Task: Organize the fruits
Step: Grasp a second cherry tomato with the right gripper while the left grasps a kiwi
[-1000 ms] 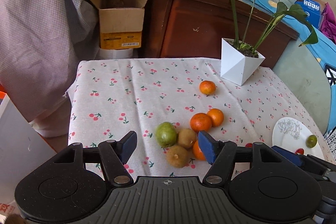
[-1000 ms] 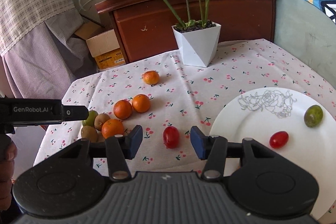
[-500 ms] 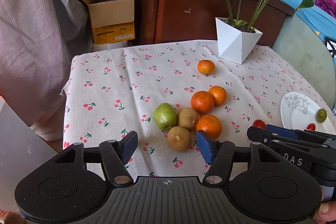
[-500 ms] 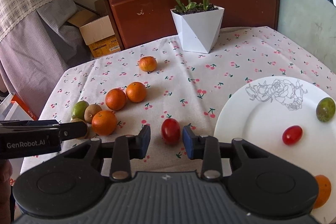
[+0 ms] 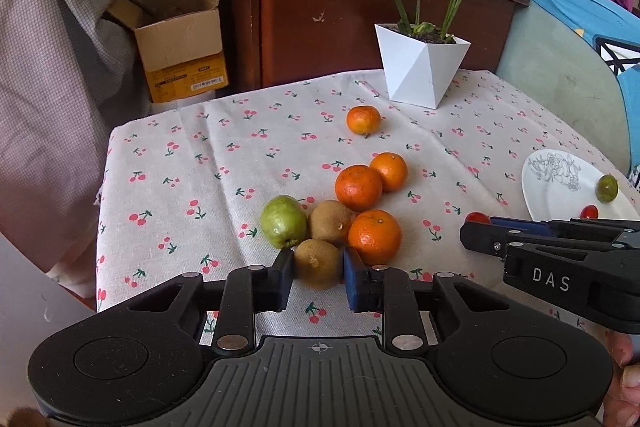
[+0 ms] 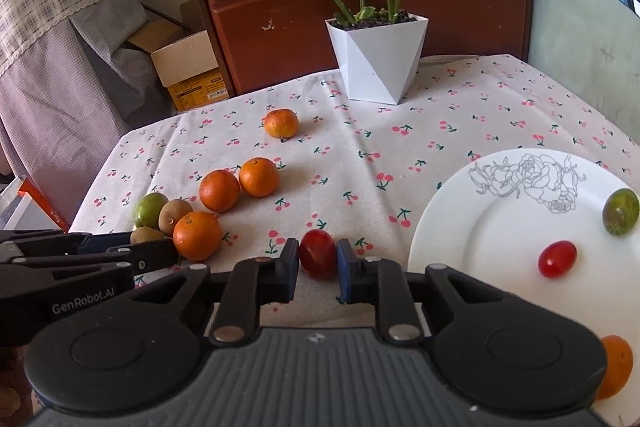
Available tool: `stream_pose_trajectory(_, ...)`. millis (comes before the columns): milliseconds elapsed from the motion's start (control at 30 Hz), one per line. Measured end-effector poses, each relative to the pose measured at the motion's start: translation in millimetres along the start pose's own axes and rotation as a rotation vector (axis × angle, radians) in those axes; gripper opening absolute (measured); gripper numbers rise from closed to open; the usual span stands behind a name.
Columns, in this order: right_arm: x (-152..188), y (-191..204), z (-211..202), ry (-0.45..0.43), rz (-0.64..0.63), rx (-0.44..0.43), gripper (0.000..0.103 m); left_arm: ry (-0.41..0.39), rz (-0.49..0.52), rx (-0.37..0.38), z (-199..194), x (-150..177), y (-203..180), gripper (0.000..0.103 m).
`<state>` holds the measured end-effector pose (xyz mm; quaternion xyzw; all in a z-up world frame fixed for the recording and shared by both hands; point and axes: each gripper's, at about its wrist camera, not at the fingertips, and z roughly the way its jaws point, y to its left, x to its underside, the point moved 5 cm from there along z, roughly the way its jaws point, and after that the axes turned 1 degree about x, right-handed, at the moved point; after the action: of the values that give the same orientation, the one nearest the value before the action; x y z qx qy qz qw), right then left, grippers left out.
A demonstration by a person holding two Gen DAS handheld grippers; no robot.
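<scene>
On the cherry-print tablecloth point(image 5: 224, 163), my left gripper point(image 5: 318, 261) has its jaws closing on a brown kiwi point(image 5: 316, 271), with both pads touching its sides. Beside that kiwi lie a green guava point(image 5: 283, 221), a second kiwi point(image 5: 330, 221) and an orange point(image 5: 374, 235). My right gripper point(image 6: 318, 263) has its jaws closing on a red cherry tomato point(image 6: 318, 247) that rests on the cloth, pads against it. A white plate point(image 6: 480, 227) just right of it holds a green fruit point(image 6: 621, 211), another cherry tomato point(image 6: 557, 259) and an orange point(image 6: 616, 367).
Three more oranges point(image 5: 358, 187) point(image 5: 389, 171) point(image 5: 363, 119) lie toward the back. A white faceted planter point(image 5: 420, 71) stands at the far edge before a wooden cabinet point(image 5: 360, 7). A cardboard box point(image 5: 180, 39) sits on the floor at the left. The two grippers are close side by side.
Both grippers' jaws have come together, the left onto the near kiwi and the right onto the cherry tomato. The left gripper has dropped lower and nearer the fruit cluster.
</scene>
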<state>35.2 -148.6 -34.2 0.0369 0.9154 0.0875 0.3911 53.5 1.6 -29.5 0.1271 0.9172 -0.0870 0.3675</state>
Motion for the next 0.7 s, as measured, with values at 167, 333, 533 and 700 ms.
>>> stream_pose_trajectory(167,0.0,1.3,-2.7,-0.001,0.002,-0.014,0.019,0.0,-0.018,0.02,-2.6,0.9,-2.2,0.023)
stream_pose_trajectory(333,-2.6,1.8,-8.8,-0.018,0.005,-0.026,0.019,-0.02,-0.017,0.028,-8.1,-1.5,-7.1,0.023)
stream_pose_trajectory(533,-1.3,1.1,-14.5,-0.021,0.019,-0.033,0.019,-0.033,-0.05,0.038,-10.9,-4.4,-8.6,0.024)
stream_pose_trajectory(700,-6.8,-1.6,-26.0,-0.054,0.031,-0.036,0.019,-0.057,-0.04,0.06,-15.7,-7.5,-19.6,0.023)
